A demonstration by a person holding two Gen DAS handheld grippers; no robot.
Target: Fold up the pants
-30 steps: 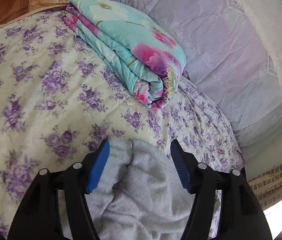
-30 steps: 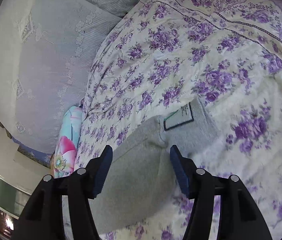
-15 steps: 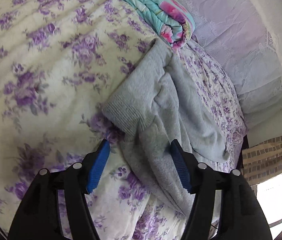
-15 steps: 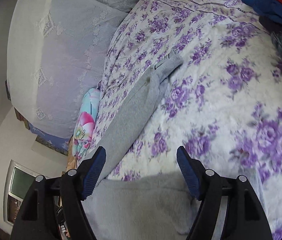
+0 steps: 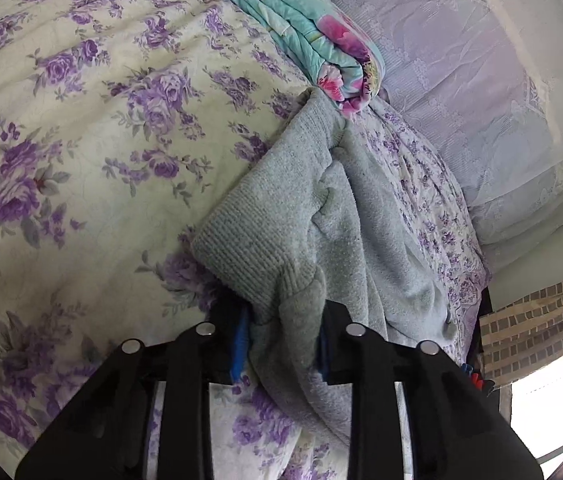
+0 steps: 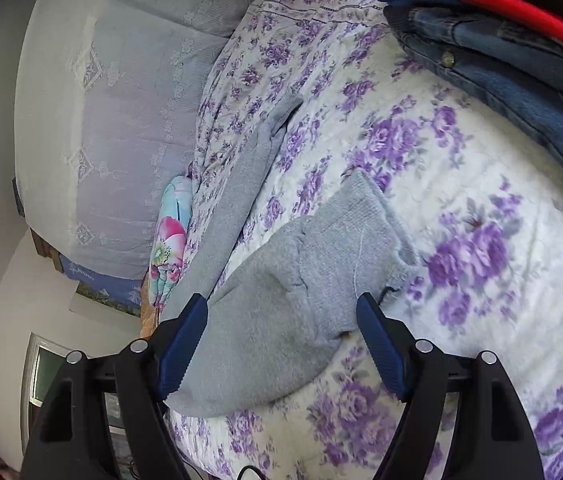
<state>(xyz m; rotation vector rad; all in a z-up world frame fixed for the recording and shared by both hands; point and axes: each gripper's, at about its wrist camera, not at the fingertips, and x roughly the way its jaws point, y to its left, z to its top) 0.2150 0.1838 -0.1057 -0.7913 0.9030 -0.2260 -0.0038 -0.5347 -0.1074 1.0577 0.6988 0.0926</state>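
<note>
Grey pants [image 5: 333, 216] are lying on the floral bedspread [image 5: 81, 160], left gripper [image 5: 281, 340] having just been closing, now pinching a near fold, right gripper [image 6: 281, 344] opening wide, holding nothing, readying the fold.

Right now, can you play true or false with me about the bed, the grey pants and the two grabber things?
1. The left gripper is pinching the grey pants. True: its jaws have just closed on the fabric.
2. The right gripper is squeezed shut. False: its jaws stand wide apart, having just opened further, with a pant leg cuff lying between them, unpressed.
3. The bedspread has purple flowers. True.
4. The folded blanket is plain white. False: it is turquoise with pink flowers.
5. Jeans lie near the top right of the right wrist view. True.
</note>
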